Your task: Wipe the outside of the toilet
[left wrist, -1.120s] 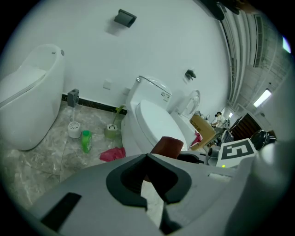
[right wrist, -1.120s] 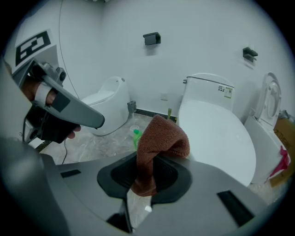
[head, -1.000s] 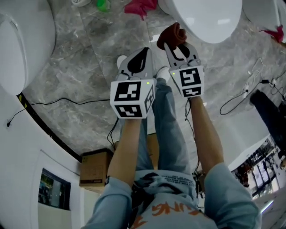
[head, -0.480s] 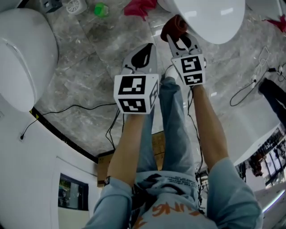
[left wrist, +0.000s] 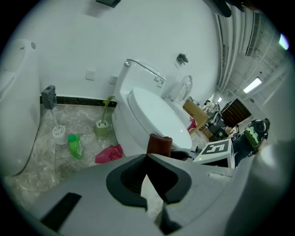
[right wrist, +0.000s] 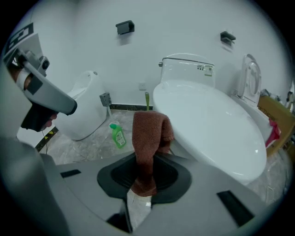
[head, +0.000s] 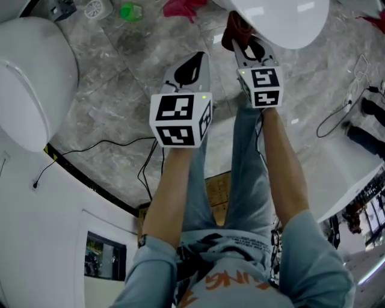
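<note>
Two grippers show in the head view. The left gripper (head: 194, 63) hangs over the grey marbled floor (head: 108, 102), near the right gripper (head: 242, 41). The right gripper pinches one brown cloth (head: 234, 27) at the near edge of the white toilet (head: 283, 24). That toilet is cut off by the top edge, and whether cloth and bowl touch is hard to tell. One green bottle (head: 128, 11) and one pink rag (head: 180, 7) lie far left on the floor, the rag partly cropped. One rounded white fixture (head: 30, 78) fills the left side.

One toilet (left wrist: 152, 108) with a smooth closed lid stands ahead in the left gripper view. The left gripper (left wrist: 147, 156) has its jaws pressed together with nothing between them. To the left lie the bottle (left wrist: 73, 145) and the rag (left wrist: 108, 153). The cloth (left wrist: 159, 144) pokes up just behind the jaws, its lower part hidden.

One fuzzy, folded cloth (right wrist: 150, 138) stands clamped in the right gripper (right wrist: 146, 162) in that gripper's own view. It is just beside the glossy oval toilet (right wrist: 216, 124) on the right. The bottle (right wrist: 118, 135) stands far left on the floor.
</note>
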### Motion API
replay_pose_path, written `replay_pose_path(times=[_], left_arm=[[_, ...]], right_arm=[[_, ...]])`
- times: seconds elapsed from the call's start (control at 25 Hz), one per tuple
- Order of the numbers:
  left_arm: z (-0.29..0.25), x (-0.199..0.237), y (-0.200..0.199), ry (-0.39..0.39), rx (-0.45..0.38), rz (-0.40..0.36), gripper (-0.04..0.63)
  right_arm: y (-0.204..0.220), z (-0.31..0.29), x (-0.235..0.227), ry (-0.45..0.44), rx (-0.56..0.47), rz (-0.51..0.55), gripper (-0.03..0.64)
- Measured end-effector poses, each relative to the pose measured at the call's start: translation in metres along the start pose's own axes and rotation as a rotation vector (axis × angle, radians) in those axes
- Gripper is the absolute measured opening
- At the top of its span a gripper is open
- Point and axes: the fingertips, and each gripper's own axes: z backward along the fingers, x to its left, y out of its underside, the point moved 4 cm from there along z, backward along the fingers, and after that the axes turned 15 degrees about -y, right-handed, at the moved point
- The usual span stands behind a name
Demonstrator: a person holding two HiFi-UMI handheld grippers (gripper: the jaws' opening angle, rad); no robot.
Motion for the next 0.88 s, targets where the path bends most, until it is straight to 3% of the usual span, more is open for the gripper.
replay_pose_path(times=[0.28, 0.44, 0.88], left_arm=[[-0.001, -0.038, 0.012, -0.053, 0.005, -0.006, -0.005], [-0.009, -0.065, 0.022, -0.085, -0.008, 0.079, -0.005], [-0.034, -0.133, 0.039, -0.135, -0.013, 0.029, -0.005]], right_arm=[[0.025, 0.031, -0.024, -0.008, -0.064, -0.072, 0.072], [0.041, 0.042, -0.041, -0.043, -0.067, -0.062, 0.072], [0.074, 0.068, -0.072, -0.11, -0.099, -0.057, 0.074]])
